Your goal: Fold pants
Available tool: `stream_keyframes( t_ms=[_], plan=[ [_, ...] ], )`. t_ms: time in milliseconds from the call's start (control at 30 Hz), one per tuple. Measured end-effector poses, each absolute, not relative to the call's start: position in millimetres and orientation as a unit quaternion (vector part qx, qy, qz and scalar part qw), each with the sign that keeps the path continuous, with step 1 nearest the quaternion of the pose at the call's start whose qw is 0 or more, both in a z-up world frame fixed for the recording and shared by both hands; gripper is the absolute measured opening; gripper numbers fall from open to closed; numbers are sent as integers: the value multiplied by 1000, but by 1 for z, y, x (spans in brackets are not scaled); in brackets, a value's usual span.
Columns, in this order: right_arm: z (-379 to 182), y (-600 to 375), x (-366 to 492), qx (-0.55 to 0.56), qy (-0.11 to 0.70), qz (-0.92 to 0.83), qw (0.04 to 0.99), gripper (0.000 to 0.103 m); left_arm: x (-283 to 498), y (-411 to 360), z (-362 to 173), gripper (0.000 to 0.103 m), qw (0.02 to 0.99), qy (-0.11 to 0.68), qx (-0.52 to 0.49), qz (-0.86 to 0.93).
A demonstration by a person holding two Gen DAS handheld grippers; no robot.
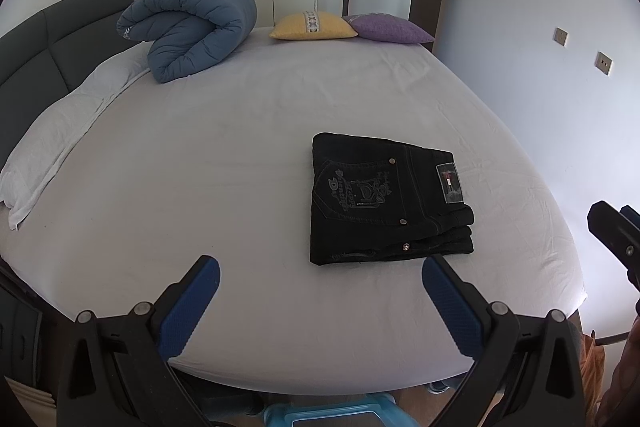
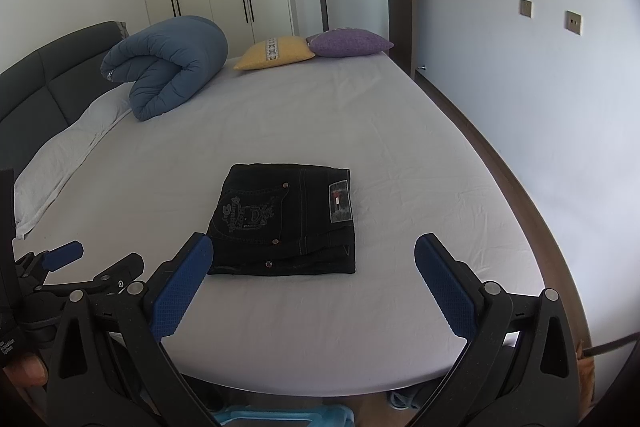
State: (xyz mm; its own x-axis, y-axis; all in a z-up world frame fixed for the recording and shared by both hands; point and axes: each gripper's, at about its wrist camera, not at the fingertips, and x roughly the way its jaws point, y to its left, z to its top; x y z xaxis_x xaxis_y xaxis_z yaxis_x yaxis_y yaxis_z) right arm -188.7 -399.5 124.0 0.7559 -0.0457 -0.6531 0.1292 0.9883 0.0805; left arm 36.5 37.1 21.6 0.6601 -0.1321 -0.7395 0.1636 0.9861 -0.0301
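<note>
Black jeans (image 1: pixel 384 201) lie folded into a compact rectangle on the white bed sheet (image 1: pixel 240 147), back pocket embroidery and label up. They also show in the right wrist view (image 2: pixel 286 221). My left gripper (image 1: pixel 320 275) is open and empty, held above the bed's near edge, short of the jeans. My right gripper (image 2: pixel 312 255) is open and empty, also back from the jeans near the bed's front edge. The right gripper shows at the right edge of the left wrist view (image 1: pixel 612 231); the left gripper shows at the left of the right wrist view (image 2: pixel 80 267).
A rolled blue duvet (image 1: pixel 192 27) lies at the far left by the dark headboard (image 1: pixel 48 43). A yellow cushion (image 1: pixel 312 26) and a purple cushion (image 1: pixel 386 28) sit at the far edge. White pillows (image 1: pixel 60 131) line the left side. A wall (image 2: pixel 540 87) runs along the right.
</note>
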Motion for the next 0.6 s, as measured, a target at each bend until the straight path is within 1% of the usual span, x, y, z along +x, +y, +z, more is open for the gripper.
stream_keyframes(
  t_ms=[600],
  plan=[
    [117,-392,-191,62,349,-46,934,103,38,40,17,103,908,410,16,-86]
  ],
)
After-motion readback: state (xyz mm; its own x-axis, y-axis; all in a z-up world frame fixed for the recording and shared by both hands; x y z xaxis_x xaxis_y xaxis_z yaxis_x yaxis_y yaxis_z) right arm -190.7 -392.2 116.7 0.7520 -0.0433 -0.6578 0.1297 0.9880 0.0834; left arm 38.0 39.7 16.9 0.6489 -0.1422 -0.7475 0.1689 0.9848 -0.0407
